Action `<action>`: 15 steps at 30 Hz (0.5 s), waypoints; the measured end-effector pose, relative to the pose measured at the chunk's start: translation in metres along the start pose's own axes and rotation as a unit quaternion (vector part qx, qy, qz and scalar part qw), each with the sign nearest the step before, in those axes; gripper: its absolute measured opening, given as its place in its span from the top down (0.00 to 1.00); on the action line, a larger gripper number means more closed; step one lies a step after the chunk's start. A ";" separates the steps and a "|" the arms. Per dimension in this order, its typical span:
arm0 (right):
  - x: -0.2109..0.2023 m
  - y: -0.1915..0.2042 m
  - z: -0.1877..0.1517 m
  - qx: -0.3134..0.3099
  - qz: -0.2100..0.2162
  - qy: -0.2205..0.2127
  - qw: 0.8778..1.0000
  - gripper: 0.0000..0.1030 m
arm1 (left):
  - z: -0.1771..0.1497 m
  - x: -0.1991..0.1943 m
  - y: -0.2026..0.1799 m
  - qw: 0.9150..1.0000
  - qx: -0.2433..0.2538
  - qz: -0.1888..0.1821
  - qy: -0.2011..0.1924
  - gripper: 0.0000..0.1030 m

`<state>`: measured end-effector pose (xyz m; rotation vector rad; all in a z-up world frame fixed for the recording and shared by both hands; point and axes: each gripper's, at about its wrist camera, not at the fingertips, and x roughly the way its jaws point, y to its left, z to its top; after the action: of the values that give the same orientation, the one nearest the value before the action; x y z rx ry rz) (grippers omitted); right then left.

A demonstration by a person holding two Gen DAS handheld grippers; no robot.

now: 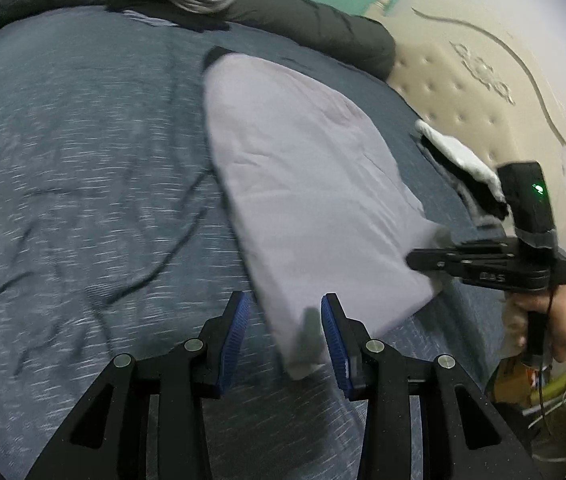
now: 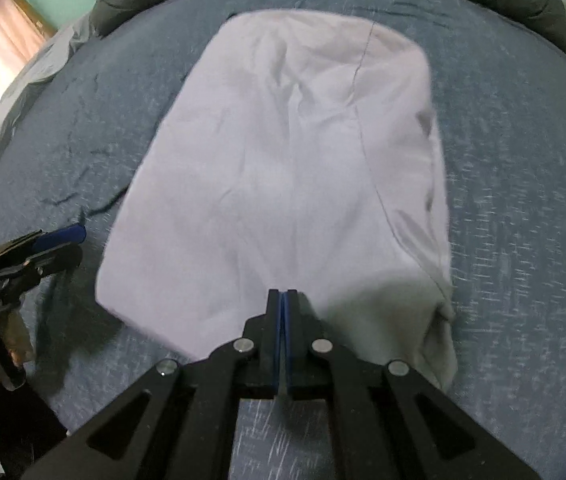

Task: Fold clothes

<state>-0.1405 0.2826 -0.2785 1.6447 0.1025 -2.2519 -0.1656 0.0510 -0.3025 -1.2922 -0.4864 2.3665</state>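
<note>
The bed has a blue speckled cover with some wrinkles in it. A pale purple cloth lies flat in the middle of the frame, folded into a long shape. A dark puffy blanket lies along the top edge of the bed, and a small white and black pile sits at the right.

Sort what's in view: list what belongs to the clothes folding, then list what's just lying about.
Belongs to the job:
- pale lilac folded garment
- right gripper, shut on its near edge
- left gripper, open at its corner
- blue-grey bedspread, the work surface

Lying about:
- long dark bolster pillow
- white cloth by the cream tufted headboard
</note>
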 end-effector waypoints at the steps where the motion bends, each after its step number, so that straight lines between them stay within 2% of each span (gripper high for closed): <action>1: -0.006 0.002 -0.001 -0.003 -0.004 -0.002 1.000 1.00 | 0.000 -0.005 0.004 1.000 -0.008 -0.001 -0.003 0.60; 7: -0.007 -0.003 -0.021 0.008 -0.029 0.023 0.999 1.00 | -0.007 -0.034 0.011 0.999 -0.035 -0.004 -0.026 0.60; 10: -0.018 -0.009 -0.021 0.037 -0.021 0.008 0.999 1.00 | -0.010 -0.039 0.010 0.999 -0.038 -0.007 -0.027 0.60; 15: -0.032 0.015 -0.013 0.012 -0.023 -0.002 1.000 1.00 | -0.013 -0.035 0.003 1.000 -0.024 -0.001 -0.020 0.60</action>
<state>-0.1155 0.2793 -0.2506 1.6670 0.1123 -2.2982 -0.1375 0.0326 -0.2854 -1.2667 -0.5592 2.3968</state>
